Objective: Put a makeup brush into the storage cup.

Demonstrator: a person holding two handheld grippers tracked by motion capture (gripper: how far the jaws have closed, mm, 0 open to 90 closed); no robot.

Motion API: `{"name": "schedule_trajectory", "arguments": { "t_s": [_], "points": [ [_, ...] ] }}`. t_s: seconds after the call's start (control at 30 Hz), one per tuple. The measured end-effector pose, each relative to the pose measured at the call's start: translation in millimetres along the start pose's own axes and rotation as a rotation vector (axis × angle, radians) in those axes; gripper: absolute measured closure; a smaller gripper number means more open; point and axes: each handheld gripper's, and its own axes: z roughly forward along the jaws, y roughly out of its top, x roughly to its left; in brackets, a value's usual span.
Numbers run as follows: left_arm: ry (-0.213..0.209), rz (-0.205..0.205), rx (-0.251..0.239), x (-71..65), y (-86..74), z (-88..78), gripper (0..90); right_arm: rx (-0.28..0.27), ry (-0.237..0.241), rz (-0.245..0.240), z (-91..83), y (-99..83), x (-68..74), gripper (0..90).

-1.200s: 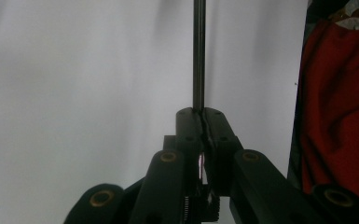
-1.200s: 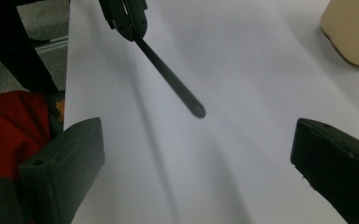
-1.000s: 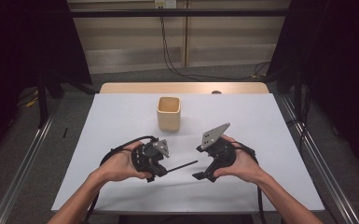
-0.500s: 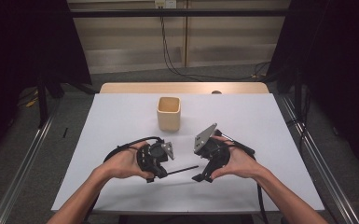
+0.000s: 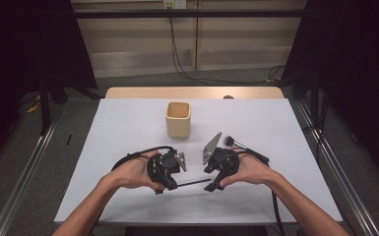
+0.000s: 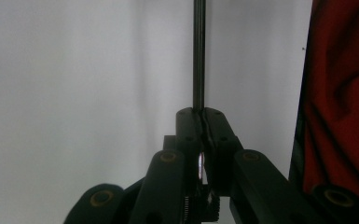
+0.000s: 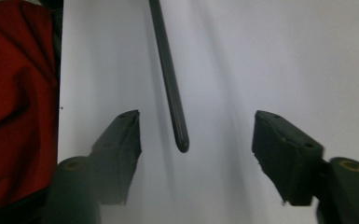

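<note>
Left gripper [image 5: 163, 173] is clamped on a thin black rod [image 5: 192, 184]; right gripper [image 5: 215, 183] is held open around its free end.

The rod is suspended level just above the white table [image 5: 128, 128], between both hands. The right jaws have just been closing, not yet touching it.

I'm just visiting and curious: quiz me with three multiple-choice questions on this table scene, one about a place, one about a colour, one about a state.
1. Where does the cup stand?
A. beyond both grippers, mid-table
B. at the near left corner
C. on the floor

2. What colour is the cup?
A. red
B. beige
C. blue

3. How does the left gripper stand?
A. wide open
B. shut on the rod
C. shut on the cup

Answers:
1 A, the high view shows it past both hands.
2 B, its walls are pale tan.
3 B, its jaws meet around the thin black rod, whose free tip lies between the right gripper and its parted jaws.
</note>
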Motion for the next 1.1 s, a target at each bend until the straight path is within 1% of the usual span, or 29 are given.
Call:
{"name": "schedule_trajectory", "arguments": {
  "t_s": [0.03, 0.07, 0.1, 0.13, 0.17, 0.23, 0.3, 0.4, 0.43, 0.47, 0.5, 0.53, 0.57, 0.6, 0.67, 0.7, 0.73, 0.8, 0.87, 0.93, 1.0, 1.03, 1.07, 1.1],
  "points": [
    [0.001, -0.003, -0.001, -0.5, 0.2, 0.2, 85.8, 0.003, 0.002, -0.007, 0.0, 0.2, 0.1, 38.9],
    [-0.003, 0.016, 0.006, 0.2, 0.5, 0.1, 85.9, 0.006, 0.000, -0.011, 0.3, 0.8, 1.5, 42.0],
    [0.001, 0.016, 0.001, -0.1, 0.5, 0.7, 85.9, 0.002, 0.007, -0.014, 0.6, 1.9, 2.8, 44.7],
    [0.007, 0.007, -0.006, -0.9, 0.6, 1.9, 85.9, 0.004, 0.009, -0.023, 0.6, 2.4, 3.0, 46.9],
    [-0.003, 0.002, -0.006, -0.6, 1.1, 2.6, 85.8, 0.005, 0.012, -0.027, 0.8, 3.1, 3.5, 48.7],
    [0.010, -0.001, -0.013, -1.0, 1.8, 2.3, 85.9, 0.006, 0.023, -0.030, 2.1, 4.2, 4.0, 52.9],
    [0.004, 0.005, -0.027, -1.2, 2.1, 0.7, 85.9, 0.009, 0.037, -0.038, 3.2, 4.9, 4.7, 57.5],
    [0.005, 0.007, -0.017, -0.7, 1.8, 1.4, 85.9, 0.009, 0.041, -0.043, 3.9, 5.6, 4.6, 64.6],
    [0.012, 0.004, -0.018, -0.8, 1.4, 2.2, 85.9, 0.009, 0.041, -0.043, 3.7, 5.7, 4.5, 65.4],
    [0.007, 0.013, -0.007, 0.5, 1.6, 1.4, 85.9, 0.008, 0.045, -0.038, 3.6, 5.9, 4.6, 66.5],
    [0.007, 0.012, -0.011, 0.7, 1.5, 1.6, 85.9, 0.008, 0.045, -0.039, 3.6, 6.0, 4.5, 69.1],
    [0.005, 0.003, -0.016, 0.2, 1.8, 2.2, 85.8, 0.011, 0.051, -0.038, 3.5, 6.2, 4.6, 70.4],
    [0.000, 0.007, -0.013, 0.2, 2.2, 2.8, 85.9, 0.007, 0.045, -0.041, 3.7, 6.5, 4.5, 70.7],
    [-0.002, 0.020, -0.004, 0.8, 2.5, 2.8, 85.9, 0.003, 0.046, -0.041, 3.9, 7.0, 4.2, 72.4],
    [0.002, 0.013, -0.006, 0.0, 2.9, 3.7, 85.9, 0.004, 0.050, -0.041, 4.1, 7.2, 4.3, 73.3],
    [-0.002, 0.021, 0.002, 0.2, 3.8, 4.2, 85.9, 0.000, 0.055, -0.043, 5.2, 8.2, 4.2, 75.5],
    [-0.002, 0.008, -0.010, -0.2, 3.8, 4.8, 85.9, 0.001, 0.056, -0.047, 5.3, 8.4, 4.2, 76.6],
    [-0.001, 0.009, -0.015, 0.4, 3.8, 4.5, 85.9, -0.002, 0.059, -0.054, 6.0, 9.0, 4.3, 79.0],
    [-0.001, 0.010, -0.016, 0.3, 3.6, 4.8, 85.9, 0.003, 0.063, -0.052, 5.9, 9.4, 4.8, 81.9],
    [-0.001, 0.012, -0.014, 0.1, 3.8, 4.7, 85.9, -0.007, 0.062, -0.058, 5.8, 9.1, 3.7, 84.1],
    [0.003, 0.025, -0.005, 0.7, 4.6, 4.4, 85.9, 0.000, 0.059, -0.055, 6.1, 8.7, 3.4, 84.4],
    [0.002, 0.031, -0.007, 0.6, 4.8, 5.2, 85.9, 0.001, 0.065, -0.053, 6.2, 8.6, 3.3, 84.6],
    [0.005, 0.045, 0.001, 1.2, 5.1, 5.8, 85.9, 0.003, 0.072, -0.054, 6.8, 8.6, 3.3, 84.9],
    [0.004, 0.047, 0.003, 1.4, 5.2, 6.2, 85.8, 0.008, 0.073, -0.061, 7.2, 8.5, 3.0, 85.3]
  ]
}}
